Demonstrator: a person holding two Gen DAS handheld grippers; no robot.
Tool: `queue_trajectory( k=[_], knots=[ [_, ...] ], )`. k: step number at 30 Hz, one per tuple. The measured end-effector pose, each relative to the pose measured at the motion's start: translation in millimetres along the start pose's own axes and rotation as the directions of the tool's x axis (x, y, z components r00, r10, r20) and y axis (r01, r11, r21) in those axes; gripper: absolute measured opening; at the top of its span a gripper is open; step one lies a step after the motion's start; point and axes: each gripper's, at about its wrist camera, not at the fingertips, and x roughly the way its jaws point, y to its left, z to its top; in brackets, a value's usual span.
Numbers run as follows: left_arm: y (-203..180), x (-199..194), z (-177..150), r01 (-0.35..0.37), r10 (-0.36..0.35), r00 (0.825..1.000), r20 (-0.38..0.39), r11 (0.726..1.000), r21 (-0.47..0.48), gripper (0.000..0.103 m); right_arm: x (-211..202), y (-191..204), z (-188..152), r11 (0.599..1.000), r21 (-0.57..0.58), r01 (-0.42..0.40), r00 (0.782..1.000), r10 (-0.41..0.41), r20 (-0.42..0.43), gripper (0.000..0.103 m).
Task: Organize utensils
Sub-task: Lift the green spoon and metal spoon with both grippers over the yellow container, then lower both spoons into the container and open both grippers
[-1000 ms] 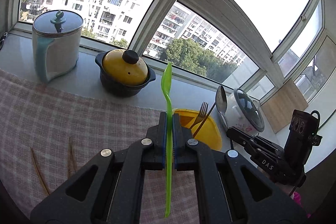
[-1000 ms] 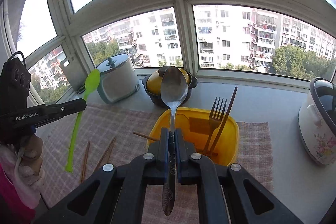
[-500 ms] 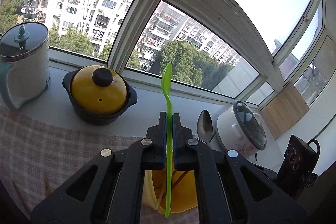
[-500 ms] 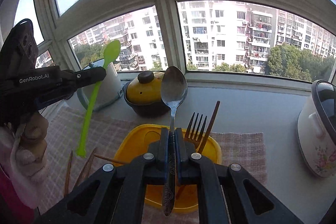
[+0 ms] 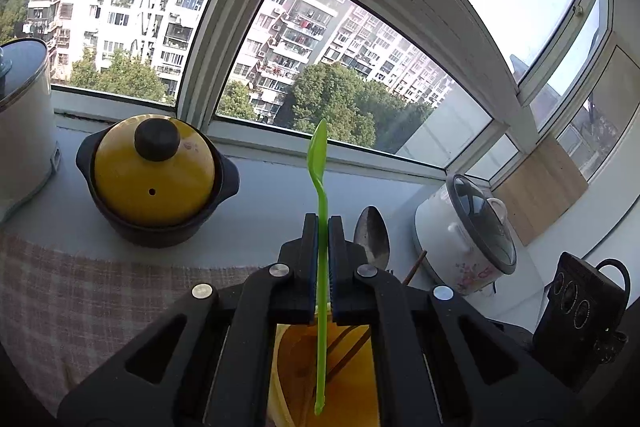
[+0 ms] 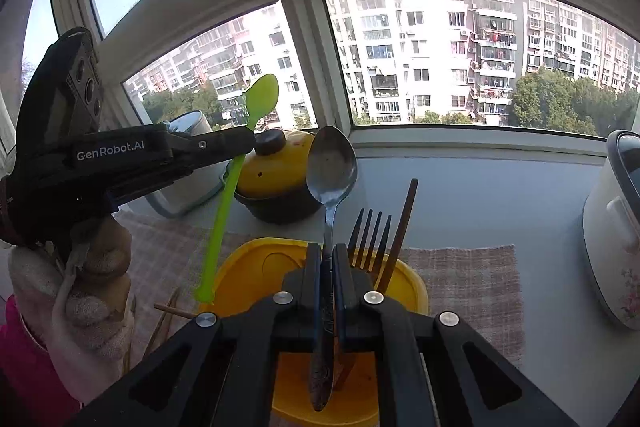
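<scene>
On the windowsill counter I count 1 yellow container (image 6: 256,267), set on a checked cloth (image 6: 472,279), with 1 fork (image 6: 370,239) and 1 brown chopstick (image 6: 400,231) leaning upright inside it. At least 3 more chopsticks (image 6: 164,315) lie on the cloth to the left of the container; their full number I cannot confirm, as the person's gloved hand (image 6: 88,287) hides part of them.

I count 2 spoons, both off the counter. My left gripper (image 5: 323,227) is clamped tight on 1 green plastic spoon (image 5: 318,155), bowl up, handle hanging down through the jaws. In the right wrist view its lower tip hangs at the container's left rim; in the left wrist view it hangs over the container's interior. My right gripper (image 6: 328,255) is clamped tight on 1 metal spoon (image 6: 331,167), bowl up, its patterned handle passing down between the jaws over the container's interior. The fork and chopstick stand just right of these jaws.

Behind the container I count 3 pots: 1 dark casserole with a yellow lid (image 5: 154,179), 1 white pot with a pale blue handle (image 6: 188,183) at far left, and 1 floral pot with a glass lid (image 5: 468,247) at right. 1 wooden board (image 5: 540,187) leans in the window corner.
</scene>
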Motion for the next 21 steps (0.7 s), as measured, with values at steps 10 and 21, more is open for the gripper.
queue_trajectory(
  k=[10,21],
  knots=[
    [-4,7,-7,0.002,-0.001,1.000,-0.011,0.999,0.036,0.002,13,-10,-8,0.999,0.045,-0.003,1.000,0.004,-0.002,0.003],
    [-17,0,-26,-0.009,0.009,1.000,0.005,0.994,0.112,0.002,12,-9,-16,0.997,0.066,-0.031,0.999,0.029,0.027,0.003]
  ],
)
